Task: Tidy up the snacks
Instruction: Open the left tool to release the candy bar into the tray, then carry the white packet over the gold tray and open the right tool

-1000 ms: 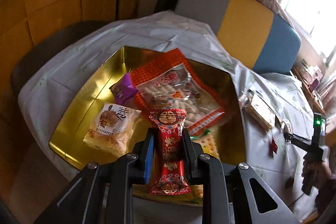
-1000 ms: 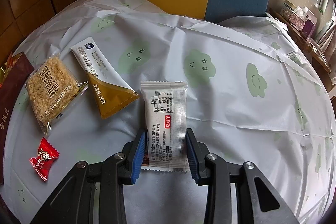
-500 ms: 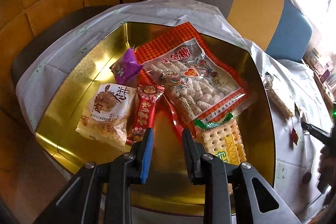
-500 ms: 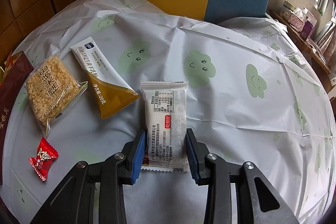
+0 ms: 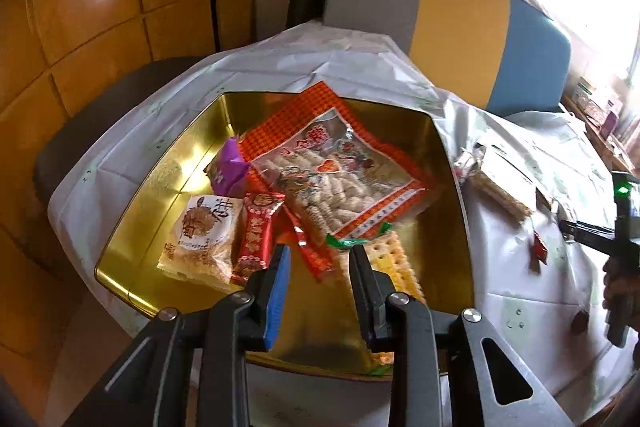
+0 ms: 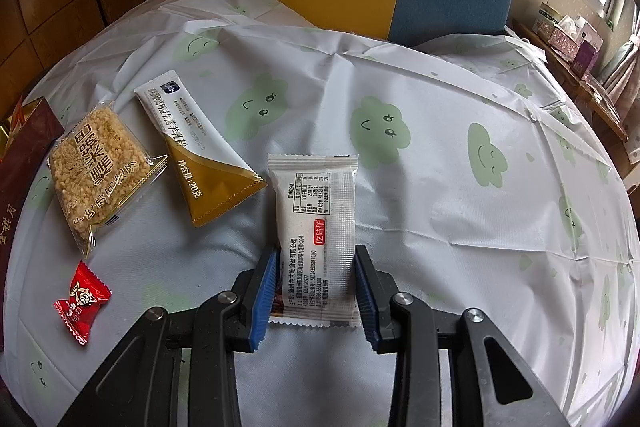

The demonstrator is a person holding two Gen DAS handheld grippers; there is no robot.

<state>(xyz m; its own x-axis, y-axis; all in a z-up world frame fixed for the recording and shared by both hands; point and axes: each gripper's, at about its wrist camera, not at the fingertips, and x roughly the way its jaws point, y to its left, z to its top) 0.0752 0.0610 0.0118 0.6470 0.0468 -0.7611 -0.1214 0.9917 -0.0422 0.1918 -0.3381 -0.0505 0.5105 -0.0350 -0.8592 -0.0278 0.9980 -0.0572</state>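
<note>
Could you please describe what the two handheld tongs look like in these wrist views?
Both look alike. The left tongs and the right tongs each have black, angular arms joined by round silver bolts, with triangular cut-outs in the outer links. Each finger carries a blue pad on its inner face. In the left wrist view, the right unit's black body shows a small green light. No cables or sleeves are visible.

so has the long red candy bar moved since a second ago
Yes. The long red candy bar has left the left gripper, whose jaws have just been opening, and lies in the gold tray beside the round biscuit pack.
</note>
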